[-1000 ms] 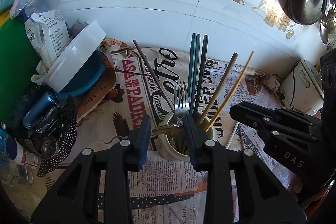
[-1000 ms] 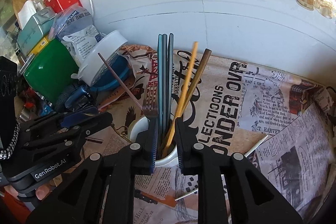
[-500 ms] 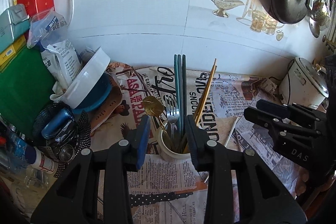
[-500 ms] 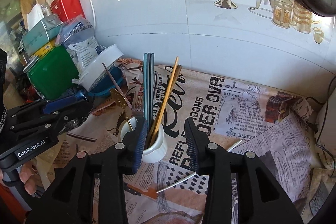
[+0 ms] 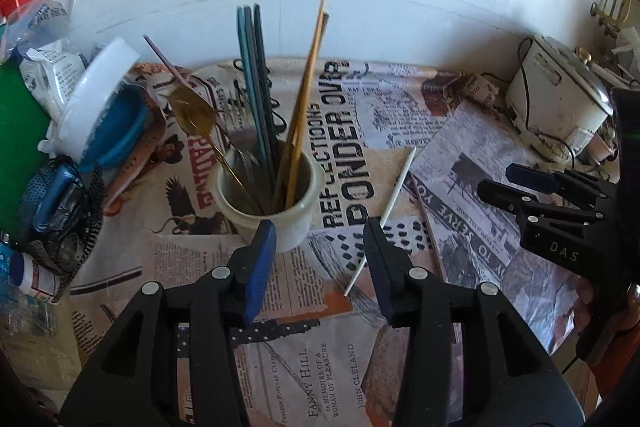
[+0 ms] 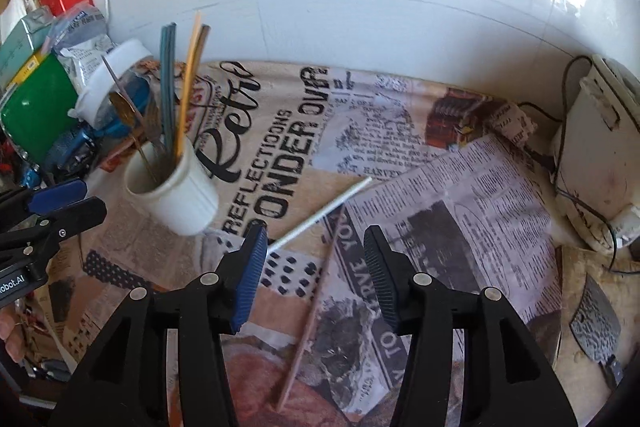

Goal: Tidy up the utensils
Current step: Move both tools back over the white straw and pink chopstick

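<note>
A white cup (image 5: 276, 211) (image 6: 180, 195) stands on the newspaper-covered counter and holds teal chopsticks (image 5: 252, 83), golden-brown chopsticks (image 5: 306, 95), a gold spoon (image 5: 192, 113) and a fork. A white chopstick (image 5: 384, 219) (image 6: 320, 213) and a brown chopstick (image 6: 308, 323) lie loose on the paper right of the cup. My left gripper (image 5: 320, 259) is open and empty, just in front of the cup. My right gripper (image 6: 316, 267) is open and empty above the loose chopsticks; it also shows in the left wrist view (image 5: 532, 191).
Clutter crowds the left: a green box (image 6: 36, 107), a white-lidded blue bowl (image 5: 100, 107), bags and a black mesh basket (image 5: 64, 211). A white appliance (image 5: 560, 99) with cords stands at the right, and a cleaver (image 6: 596, 335) lies at the right edge.
Both grippers have opened wide and drawn back from the cup. The right gripper has swung right, over the loose chopsticks. The spoon and chopsticks now stand in the cup.
</note>
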{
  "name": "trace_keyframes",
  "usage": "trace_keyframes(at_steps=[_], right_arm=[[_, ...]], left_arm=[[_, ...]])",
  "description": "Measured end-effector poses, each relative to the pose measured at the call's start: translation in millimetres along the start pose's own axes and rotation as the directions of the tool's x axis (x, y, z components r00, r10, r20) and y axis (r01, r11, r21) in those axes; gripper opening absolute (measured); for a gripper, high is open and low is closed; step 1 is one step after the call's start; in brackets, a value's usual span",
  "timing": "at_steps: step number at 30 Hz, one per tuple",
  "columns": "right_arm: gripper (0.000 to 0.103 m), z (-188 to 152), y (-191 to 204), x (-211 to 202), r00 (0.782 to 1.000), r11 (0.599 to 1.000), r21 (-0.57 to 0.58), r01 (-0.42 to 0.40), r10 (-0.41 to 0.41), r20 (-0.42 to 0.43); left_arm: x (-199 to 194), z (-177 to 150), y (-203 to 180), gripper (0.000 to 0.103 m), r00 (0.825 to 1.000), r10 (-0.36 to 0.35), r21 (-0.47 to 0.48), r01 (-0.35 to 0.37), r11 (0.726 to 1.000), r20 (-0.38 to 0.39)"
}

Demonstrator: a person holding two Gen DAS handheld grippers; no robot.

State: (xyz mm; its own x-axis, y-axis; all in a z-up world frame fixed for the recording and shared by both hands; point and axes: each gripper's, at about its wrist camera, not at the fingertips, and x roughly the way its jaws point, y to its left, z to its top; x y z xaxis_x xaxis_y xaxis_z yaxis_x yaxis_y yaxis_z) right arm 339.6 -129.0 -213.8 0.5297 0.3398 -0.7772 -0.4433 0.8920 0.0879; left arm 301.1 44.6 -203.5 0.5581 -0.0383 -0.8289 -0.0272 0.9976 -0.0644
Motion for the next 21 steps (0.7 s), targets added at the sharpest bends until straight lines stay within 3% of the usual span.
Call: trace_keyframes(at_steps=[6,13,18,21], right_arm=[[0.047,-40,-19,34,0.991,0.999,0.048,0.019,-0.012,-0.134],[0.047,-73,-9,57,0.976,0.997,0.073,-0.021,0.037,-0.216],[0.041,-84,0,67,0.970,0.995,0.099,-0.032,0.055,-0.237],[0.027,-85,2,66,0.973,0.997,0.082,-0.001,0.020,-0.230]], left_arm=[[59,-25,-23,0.044,0.991,-0.035,0.056,0.042,0.998,-0.129],[112,-29,-34,0.044,0.980,-0.052,0.098,0.072,0.993,-0.194],[129,-27,-35,0.031,0.977,-0.075,0.086,0.094,0.992,-0.198],[135,-24,-39,0.018,0.974,-0.102,0.089,0.122,0.989,-0.201]])
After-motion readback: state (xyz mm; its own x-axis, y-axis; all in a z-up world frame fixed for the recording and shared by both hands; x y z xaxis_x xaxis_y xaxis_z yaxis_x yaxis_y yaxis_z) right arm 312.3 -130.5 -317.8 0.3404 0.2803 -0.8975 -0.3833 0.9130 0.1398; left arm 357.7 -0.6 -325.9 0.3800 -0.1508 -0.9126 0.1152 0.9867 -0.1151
